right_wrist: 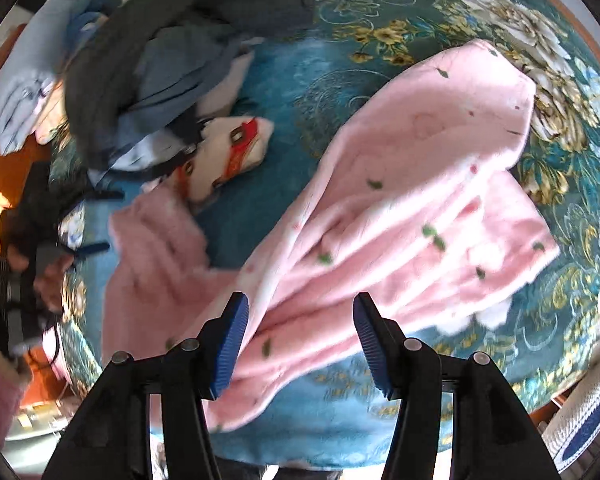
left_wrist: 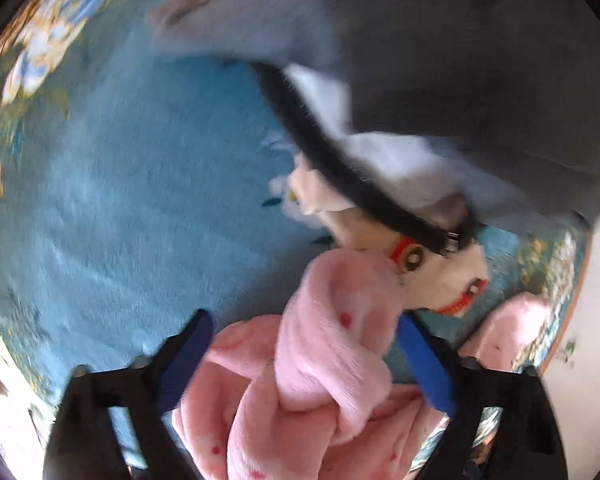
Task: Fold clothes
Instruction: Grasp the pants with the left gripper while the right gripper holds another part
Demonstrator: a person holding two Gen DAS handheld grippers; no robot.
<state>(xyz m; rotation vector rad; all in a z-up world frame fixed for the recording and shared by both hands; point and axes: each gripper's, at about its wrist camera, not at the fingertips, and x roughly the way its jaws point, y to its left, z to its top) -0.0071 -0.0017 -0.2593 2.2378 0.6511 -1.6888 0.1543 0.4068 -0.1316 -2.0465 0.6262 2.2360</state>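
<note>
Pink fleece is the whole story here. The pink garment (right_wrist: 400, 208) is a fluffy top or robe with little green and red specks, sprawled across the middle of the teal floral blanket (right_wrist: 400, 12) that covers the bed, one end reaching toward the flowered border, the other bunched up near the front edge.

Nearest first: the left gripper (left_wrist: 304, 356) has its blue pads on either side of a rolled-up fold of the pink stuff. The jaws stand fairly wide and I can't make out the pads actually pressing in, so I'd call it straddling, not gripping. The right gripper (right_wrist: 300, 336) hangs over the lower hem with its jaws apart and nothing pinched.

Just past the pink one sits a cream piece with red trim (right_wrist: 228, 148), then a heap of grey and dark clothes (right_wrist: 180, 40) toward the far corner.

Handling guess: this thing is light, floppy and thick, so it'll sag and slide on itself instead of holding a crease. I'd grab it at a hem or a shoulder seam, a single layer if possible, with both grippers well apart so it can be spread flat first.
</note>
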